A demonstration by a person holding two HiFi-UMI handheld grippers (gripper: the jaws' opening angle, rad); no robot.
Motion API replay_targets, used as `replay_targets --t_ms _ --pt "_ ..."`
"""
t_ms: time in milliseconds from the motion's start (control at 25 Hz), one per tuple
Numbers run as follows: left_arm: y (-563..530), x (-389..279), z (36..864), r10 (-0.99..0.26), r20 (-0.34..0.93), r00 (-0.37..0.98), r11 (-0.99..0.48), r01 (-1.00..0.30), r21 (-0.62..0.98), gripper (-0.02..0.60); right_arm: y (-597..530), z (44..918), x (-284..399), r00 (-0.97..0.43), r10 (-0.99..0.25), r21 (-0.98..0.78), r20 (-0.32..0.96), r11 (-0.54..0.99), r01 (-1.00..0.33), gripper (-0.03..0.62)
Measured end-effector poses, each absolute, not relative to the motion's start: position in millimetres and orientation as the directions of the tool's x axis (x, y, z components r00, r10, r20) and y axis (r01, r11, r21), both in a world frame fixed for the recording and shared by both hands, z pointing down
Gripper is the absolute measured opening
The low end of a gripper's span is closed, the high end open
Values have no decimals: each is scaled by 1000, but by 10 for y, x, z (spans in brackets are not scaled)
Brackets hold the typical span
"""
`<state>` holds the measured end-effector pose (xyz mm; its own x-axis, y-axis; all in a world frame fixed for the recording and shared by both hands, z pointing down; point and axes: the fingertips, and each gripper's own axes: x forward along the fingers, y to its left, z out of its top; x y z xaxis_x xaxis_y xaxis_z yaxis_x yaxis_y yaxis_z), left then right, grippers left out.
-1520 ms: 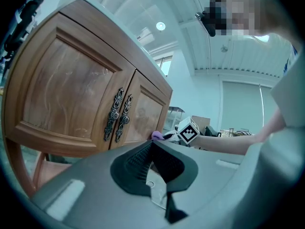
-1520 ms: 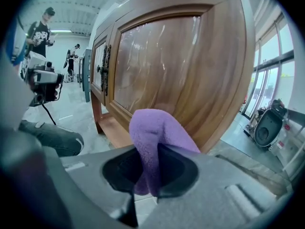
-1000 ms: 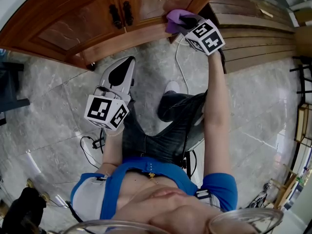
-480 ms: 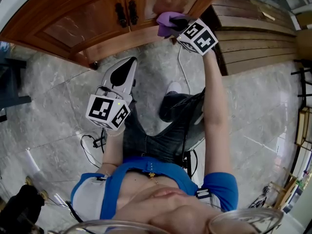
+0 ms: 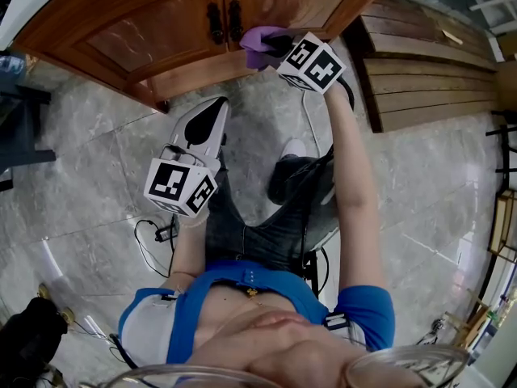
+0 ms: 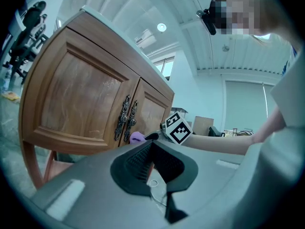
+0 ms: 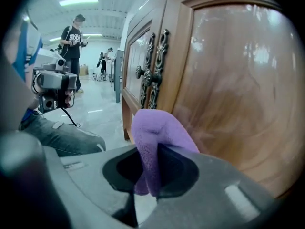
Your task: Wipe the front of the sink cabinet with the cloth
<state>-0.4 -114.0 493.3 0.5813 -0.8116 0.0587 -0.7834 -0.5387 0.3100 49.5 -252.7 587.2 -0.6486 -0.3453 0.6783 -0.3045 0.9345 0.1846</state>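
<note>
The wooden sink cabinet (image 5: 153,35) fills the top of the head view, with two dark ornate handles (image 5: 226,21) where its doors meet. My right gripper (image 5: 276,47) is shut on a purple cloth (image 5: 258,40) and presses it against the lower part of the right door, just right of the handles. In the right gripper view the cloth (image 7: 155,135) bulges out of the jaws against the glossy door panel (image 7: 233,85). My left gripper (image 5: 208,113) hangs lower over the floor, apart from the cabinet, shut and holding nothing (image 6: 150,149).
A slatted wooden structure (image 5: 420,63) adjoins the cabinet on the right. Cables (image 5: 157,233) lie on the grey marble floor (image 5: 89,176). The person's jeans-clad legs (image 5: 266,225) are below the cabinet. A dark stand (image 5: 16,136) is at far left. People stand far off (image 7: 74,32).
My right gripper has slid the purple cloth leftward along the cabinet door, from near its right edge to beside the handles. The left gripper has barely moved.
</note>
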Motion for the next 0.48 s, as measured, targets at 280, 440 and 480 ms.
replay_targets --t_ms 280,440,480 --pt "-1109 -68 4919 -822 57 567 -526 -793 306 0 -2489 5878 389 -660 -339 189 670 938 -290 63" --pt "-1109 -83 4920 -823 61 565 -524 -796 304 0 -2480 5886 383 -662 -345 190 666 936 -297 63" --pt "-1116 -90 4922 -824 63 563 -521 -798 303 0 -2475 5887 381 -663 -344 187 665 936 -298 63"
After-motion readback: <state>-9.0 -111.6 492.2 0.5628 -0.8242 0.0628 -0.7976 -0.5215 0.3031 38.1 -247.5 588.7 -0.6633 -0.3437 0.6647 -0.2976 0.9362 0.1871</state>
